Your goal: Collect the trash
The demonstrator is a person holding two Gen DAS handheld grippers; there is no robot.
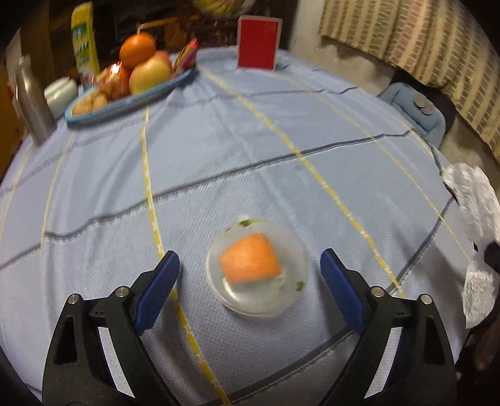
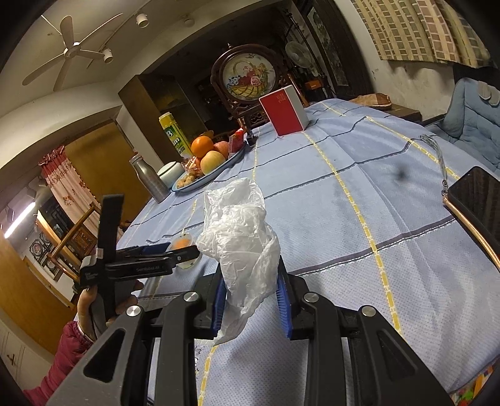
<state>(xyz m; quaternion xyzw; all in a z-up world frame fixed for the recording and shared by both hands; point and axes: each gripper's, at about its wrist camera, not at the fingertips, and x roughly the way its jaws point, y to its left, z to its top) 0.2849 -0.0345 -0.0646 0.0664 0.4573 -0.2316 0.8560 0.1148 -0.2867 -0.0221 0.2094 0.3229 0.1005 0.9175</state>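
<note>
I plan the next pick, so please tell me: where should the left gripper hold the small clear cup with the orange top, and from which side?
Probably grip the clear cup across its round wall, coming from above and in front, one finger on each side. The left gripper already stands open around it, not touching.

A dim room centred on a desk (image 2: 343, 218) draped in a pale blue cloth crossed by yellow and dark grey lines. Overhead, a white ceiling fan (image 2: 67, 53) hangs from a cream ceiling beside small round spotlights (image 2: 142, 19). Behind the desk stands dark wooden furniture — a round embroidered screen (image 2: 248, 73) in a carved frame shows a flower basket. To the left, a tan wooden door (image 2: 100, 156) and a pink curtain (image 2: 67, 184). On the right, a rough whitish wall (image 2: 415, 84), a checked beige curtain (image 2: 418, 28), and a blue cushioned chair (image 2: 468, 112).
</note>
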